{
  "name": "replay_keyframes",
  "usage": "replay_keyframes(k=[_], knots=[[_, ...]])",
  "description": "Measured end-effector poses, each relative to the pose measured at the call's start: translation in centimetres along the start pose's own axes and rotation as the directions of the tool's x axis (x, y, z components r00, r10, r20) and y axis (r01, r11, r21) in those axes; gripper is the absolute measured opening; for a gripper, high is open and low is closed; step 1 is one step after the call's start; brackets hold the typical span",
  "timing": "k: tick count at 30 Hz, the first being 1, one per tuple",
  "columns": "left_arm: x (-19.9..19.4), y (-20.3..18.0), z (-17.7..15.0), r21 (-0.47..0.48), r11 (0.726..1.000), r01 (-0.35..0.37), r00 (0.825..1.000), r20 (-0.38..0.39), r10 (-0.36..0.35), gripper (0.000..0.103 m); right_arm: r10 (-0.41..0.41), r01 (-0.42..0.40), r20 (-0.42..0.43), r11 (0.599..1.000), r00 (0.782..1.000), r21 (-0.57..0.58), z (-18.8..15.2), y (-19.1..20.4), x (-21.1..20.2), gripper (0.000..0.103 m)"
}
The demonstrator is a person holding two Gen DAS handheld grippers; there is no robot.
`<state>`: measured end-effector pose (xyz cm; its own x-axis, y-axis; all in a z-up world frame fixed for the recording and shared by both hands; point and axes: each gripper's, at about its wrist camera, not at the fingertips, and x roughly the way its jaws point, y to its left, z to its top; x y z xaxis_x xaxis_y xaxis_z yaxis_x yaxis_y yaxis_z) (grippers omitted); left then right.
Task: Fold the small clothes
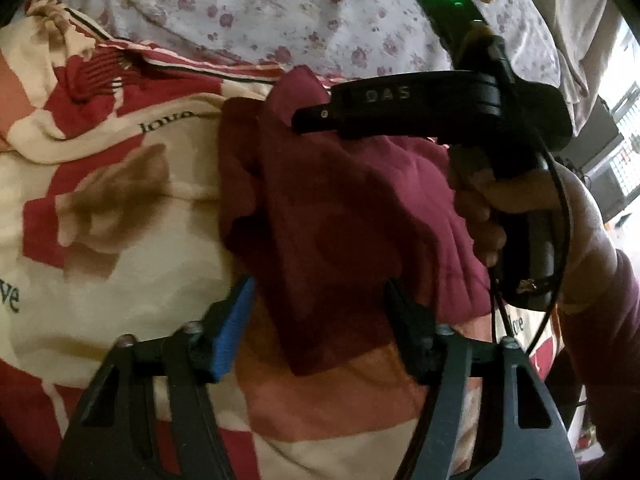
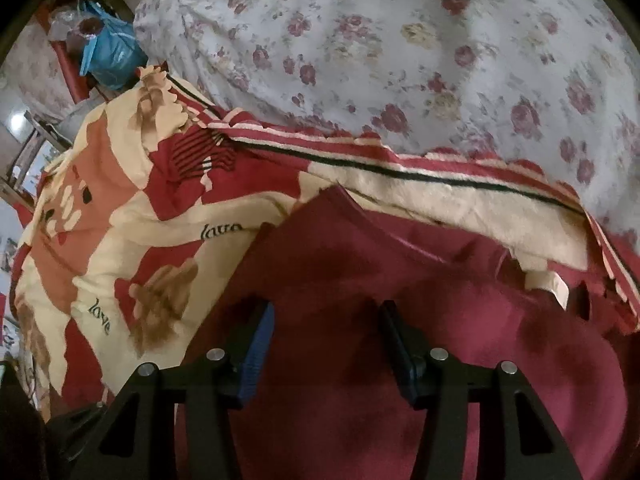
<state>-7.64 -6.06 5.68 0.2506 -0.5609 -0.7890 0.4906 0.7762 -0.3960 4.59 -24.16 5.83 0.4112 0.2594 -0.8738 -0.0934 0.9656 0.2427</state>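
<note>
- A maroon garment (image 1: 340, 208) is seen lying crumpled on a cream-and-red patterned blanket (image 1: 100, 300), in front of a floral sheet (image 1: 280, 12).
- It is judged soft, light and limp; a hem or corner is best pinched.
- The left gripper (image 1: 320, 312) is held apart over a cloth fold, with no pad seen pressing.
- The right gripper (image 2: 326, 336) is held apart above the garment.
- "love" is printed on the blanket; "DAS" is read on the right gripper's body.

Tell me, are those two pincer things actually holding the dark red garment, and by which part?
It cannot be told. The maroon garment lies between the left gripper fingers and under the right gripper, but no pads visibly pinch it.
</note>
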Motion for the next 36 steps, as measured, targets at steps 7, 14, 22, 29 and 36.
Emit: replay_keyframes(k=[7, 14, 22, 29, 36], knots=[[0.0, 0.9, 0.0, -0.019, 1.000, -0.021, 1.000, -0.008, 0.021, 0.008, 0.017, -0.017, 0.001, 1.000, 1.000, -0.014, -0.7, -0.1, -1.1, 0.054], [-1.9, 2.9, 0.0, -0.067, 0.997, -0.048, 0.998, 0.031, 0.050, 0.006, 0.023, -0.022, 0.027, 0.999, 0.999, -0.023, 0.5, 0.7, -1.4, 0.062], [-1.3, 4.6, 0.0, -0.109, 0.987, -0.114, 0.993, 0.013, 0.116, 0.001, -0.028, 0.027, -0.032, 0.999, 0.999, -0.023, 2.0, 1.0, 3.9, 0.069], [-1.9, 4.7, -0.2, -0.130, 0.981, -0.144, 0.987, 0.045, 0.151, 0.003, -0.042, 0.041, -0.035, 0.999, 0.999, -0.035, 2.1, 2.2, 1.7, 0.076], [-1.5, 4.8, -0.2, -0.128, 0.972, -0.197, 0.978, 0.048, 0.205, 0.037, -0.168, 0.159, -0.057, 0.978, 0.984, -0.134, 1.3, 5.3, 4.4, 0.093]])
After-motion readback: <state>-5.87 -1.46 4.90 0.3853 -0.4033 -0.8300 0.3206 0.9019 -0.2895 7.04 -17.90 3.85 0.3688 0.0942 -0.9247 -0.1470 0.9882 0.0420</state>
